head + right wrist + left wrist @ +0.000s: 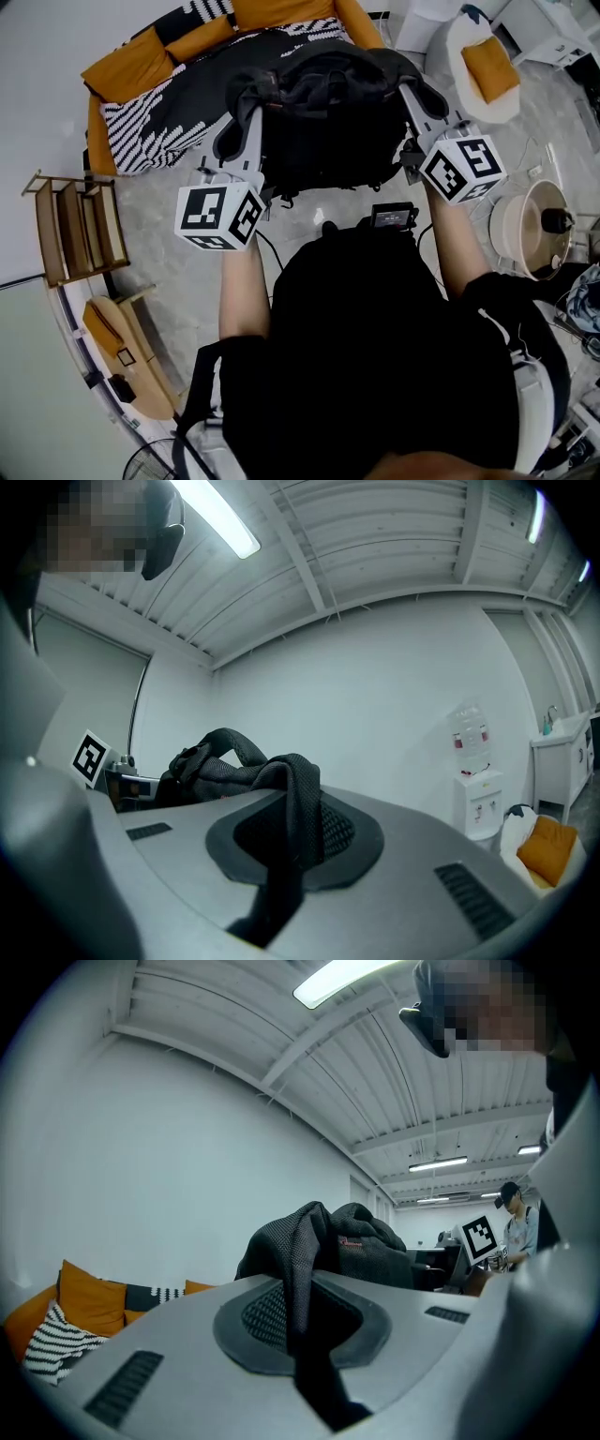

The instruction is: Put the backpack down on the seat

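white-walled room, pale floor (169,225). an orange sofa (127,61) with a striped throw (155,117) stands ahead. the black backpack (328,127) hangs clear of the sofa, just before it. left gripper (247,131) is clamped on one strap (302,1279), right gripper (417,108) on the other strap (298,817). advised: carry forward, lower both sides evenly, bag upright, and release only once the seat bears it.

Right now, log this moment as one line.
backpack: hanging off the floor, by sofa | left gripper: shut on its strap | right gripper: shut on its strap
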Demonstrator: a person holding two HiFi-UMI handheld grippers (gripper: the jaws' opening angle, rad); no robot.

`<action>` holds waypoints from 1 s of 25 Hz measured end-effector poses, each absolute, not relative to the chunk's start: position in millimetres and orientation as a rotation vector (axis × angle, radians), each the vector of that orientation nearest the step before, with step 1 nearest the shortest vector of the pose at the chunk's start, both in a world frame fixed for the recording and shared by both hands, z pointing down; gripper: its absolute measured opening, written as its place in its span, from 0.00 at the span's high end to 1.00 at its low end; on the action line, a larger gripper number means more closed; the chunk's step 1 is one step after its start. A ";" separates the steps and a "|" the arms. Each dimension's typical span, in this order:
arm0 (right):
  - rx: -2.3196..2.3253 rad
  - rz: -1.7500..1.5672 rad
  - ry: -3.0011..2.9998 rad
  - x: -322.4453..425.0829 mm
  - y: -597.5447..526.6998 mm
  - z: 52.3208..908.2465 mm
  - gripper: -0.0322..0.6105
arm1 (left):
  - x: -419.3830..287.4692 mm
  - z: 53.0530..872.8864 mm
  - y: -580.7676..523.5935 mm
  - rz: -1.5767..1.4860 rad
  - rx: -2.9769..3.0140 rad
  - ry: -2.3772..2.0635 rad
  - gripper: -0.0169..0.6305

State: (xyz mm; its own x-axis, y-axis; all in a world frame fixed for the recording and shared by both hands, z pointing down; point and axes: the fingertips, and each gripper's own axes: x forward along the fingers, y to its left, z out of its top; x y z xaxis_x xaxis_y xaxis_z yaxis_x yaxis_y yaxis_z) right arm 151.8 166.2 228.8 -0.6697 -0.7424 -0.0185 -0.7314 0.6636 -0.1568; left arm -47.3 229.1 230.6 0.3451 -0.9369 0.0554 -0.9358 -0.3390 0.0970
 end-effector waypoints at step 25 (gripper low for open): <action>-1.170 -0.249 2.853 116.6 18.5 252.3 0.88 | -78.5 257.9 87.7 -0.002 2.420 -1.712 0.92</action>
